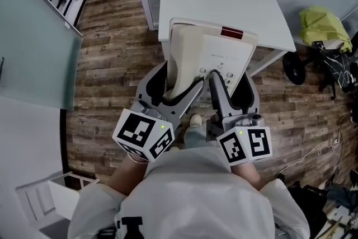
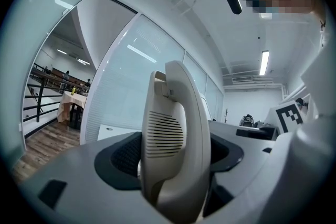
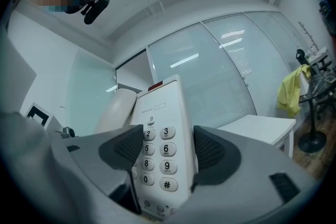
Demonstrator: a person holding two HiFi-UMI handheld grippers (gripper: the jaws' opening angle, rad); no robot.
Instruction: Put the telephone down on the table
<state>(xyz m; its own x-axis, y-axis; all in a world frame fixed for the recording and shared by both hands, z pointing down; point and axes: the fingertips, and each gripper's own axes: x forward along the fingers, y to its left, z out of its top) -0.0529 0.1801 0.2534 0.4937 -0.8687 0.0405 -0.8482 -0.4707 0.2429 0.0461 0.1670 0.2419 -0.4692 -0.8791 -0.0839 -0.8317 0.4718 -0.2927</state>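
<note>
Telephone (image 1: 215,59): cream desk set, held up off any surface between my two grippers. Its handset (image 2: 173,139) is seated on the left side and the keypad (image 3: 160,155) faces up on the right.

Left gripper (image 1: 179,95): jaws narrow, pads pressed on either side of the handset side of the telephone. Right gripper (image 1: 221,89): jaws clamped across the keypad end, with the digit column between the pads.

Position: from the head view, the telephone's far end overlaps the near edge of the white table (image 1: 224,3) and its near end hangs over the wooden floor (image 1: 112,64). I cannot tell whether it touches the edge.

Step, as I judge it: carrying, not yet set down. The tabletop ahead is bare (a small round mark near the far left corner).

Next: move both grippers forward together and keep the base level. Lower until the base sits fully on the tabletop, then part the jaws. Letting go one side first could tip it or spill the handset.
</note>
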